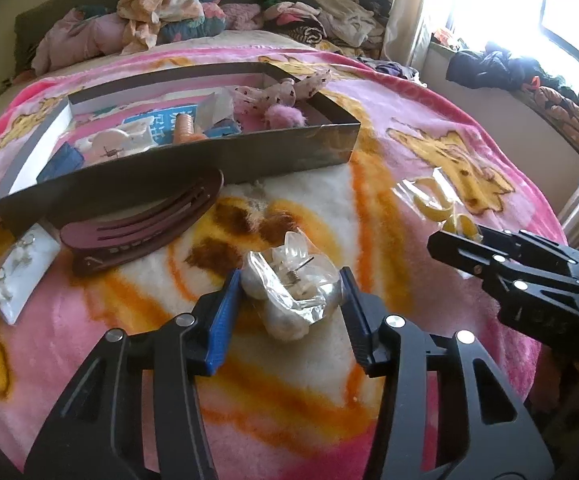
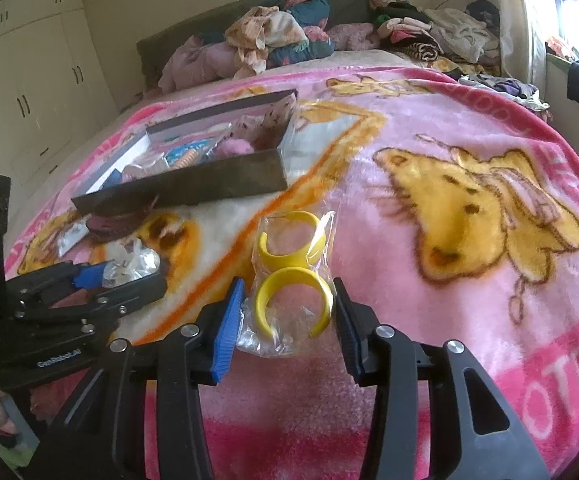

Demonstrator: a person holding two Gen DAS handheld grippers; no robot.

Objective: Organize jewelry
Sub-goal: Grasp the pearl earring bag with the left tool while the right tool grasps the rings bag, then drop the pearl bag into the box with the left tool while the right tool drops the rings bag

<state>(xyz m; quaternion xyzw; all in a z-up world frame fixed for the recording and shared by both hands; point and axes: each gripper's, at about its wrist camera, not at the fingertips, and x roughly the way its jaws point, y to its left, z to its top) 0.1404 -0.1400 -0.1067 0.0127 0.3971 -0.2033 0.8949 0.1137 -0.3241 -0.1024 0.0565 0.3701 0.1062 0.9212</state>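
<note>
two grippers work over a pink plush blanket printed with yellow cartoon figures. the left gripper has its pads pressed on both sides of a crumpled clear plastic bag holding pale hair clips, resting on the blanket. the right gripper straddles a clear plastic bag holding two yellow c-shaped hoop earrings; the black pad meets the nearer hoop, the blue pad meets the bag film, so a full grip cannot be confirmed. a long dark cardboard box with white inner walls lies at 11 o'clock of the left gripper, its near wall edge just beyond a maroon slotted hair clip. a white earring card lies at 9 o'clock. open blanket extends from 12 to 3 o'clock of the right gripper. readable writing: "otb" on the blanket border; "genrobot.ai" on the left gripper body.
</note>
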